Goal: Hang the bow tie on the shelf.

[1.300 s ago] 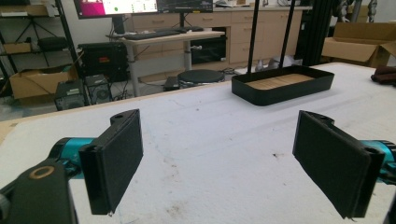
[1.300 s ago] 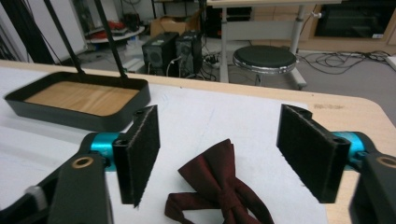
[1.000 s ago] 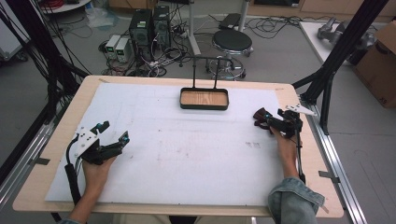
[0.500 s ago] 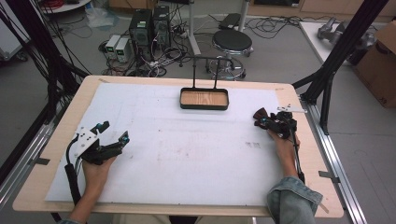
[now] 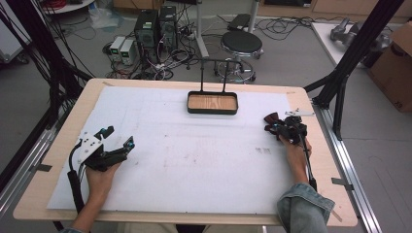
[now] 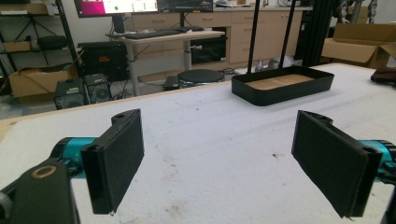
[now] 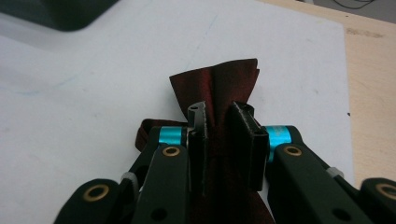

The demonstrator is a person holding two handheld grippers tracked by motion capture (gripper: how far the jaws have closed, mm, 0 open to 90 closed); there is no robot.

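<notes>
A dark red cloth is pinched between the jaws of my right gripper, its bunched end fanning out beyond the fingertips. In the high view the right gripper holds that dark red cloth just over the white mat at the right side. My left gripper rests low at the mat's left side, jaws wide apart. In the left gripper view its two black pads stand far apart with bare mat between them. A black tray with a wooden floor sits at the mat's far middle.
The white mat covers most of the wooden table. A thin black stand rises behind the tray. Black frame posts stand at the table's right corner, and cables, computers and a stool lie on the floor beyond the far edge.
My right gripper with the red cloth has shifted slightly toward me and leftward over the mat. The left gripper has stayed put.
</notes>
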